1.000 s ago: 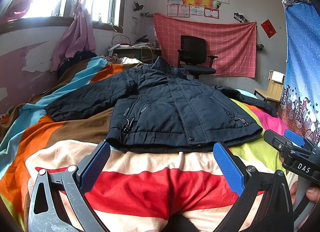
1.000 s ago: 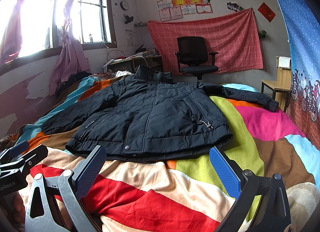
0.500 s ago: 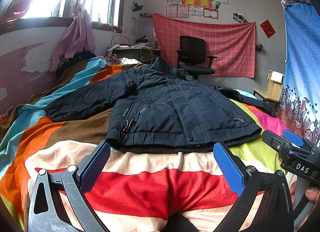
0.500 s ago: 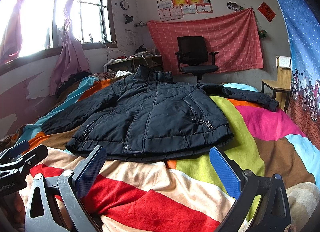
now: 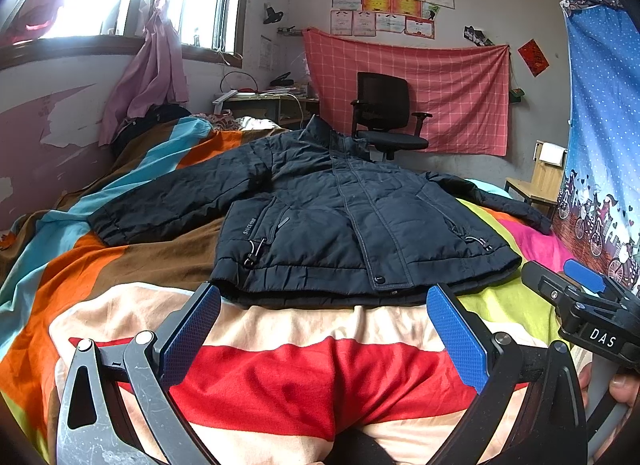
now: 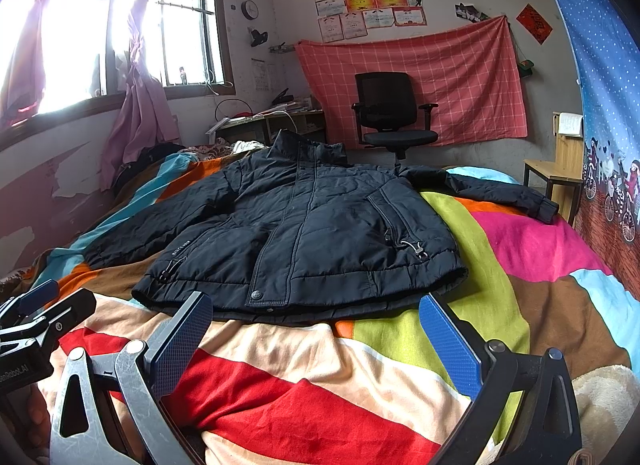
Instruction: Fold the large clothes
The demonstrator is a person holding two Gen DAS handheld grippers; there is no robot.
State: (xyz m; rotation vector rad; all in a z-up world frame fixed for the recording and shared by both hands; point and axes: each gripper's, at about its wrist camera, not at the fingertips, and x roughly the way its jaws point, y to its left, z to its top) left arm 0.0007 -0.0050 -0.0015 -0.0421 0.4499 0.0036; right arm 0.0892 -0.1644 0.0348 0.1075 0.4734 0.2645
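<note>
Jacket: a dark padded jacket [image 5: 352,225] lies front up on the bed [image 5: 120,265], zipped, collar toward the far wall, hem nearest the cameras.
Sleeves: both spread outward; the left sleeve [image 5: 160,205] lies over the blue and orange stripes, the right sleeve [image 6: 500,189] reaches toward the bed's far edge.
Blanket: a striped blanket [image 6: 300,393] in red, cream, green, pink and brown covers the bed.
Left claw: the left claw [image 5: 324,329] is spread wide over the red stripe, just short of the hem, holding nothing.
Right claw: the right claw [image 6: 316,333] is spread wide too, near the hem; whether its tips touch the fabric is hard to tell.
Background: an office chair [image 6: 392,117] stands before a pink checked cloth [image 6: 440,77].
</note>
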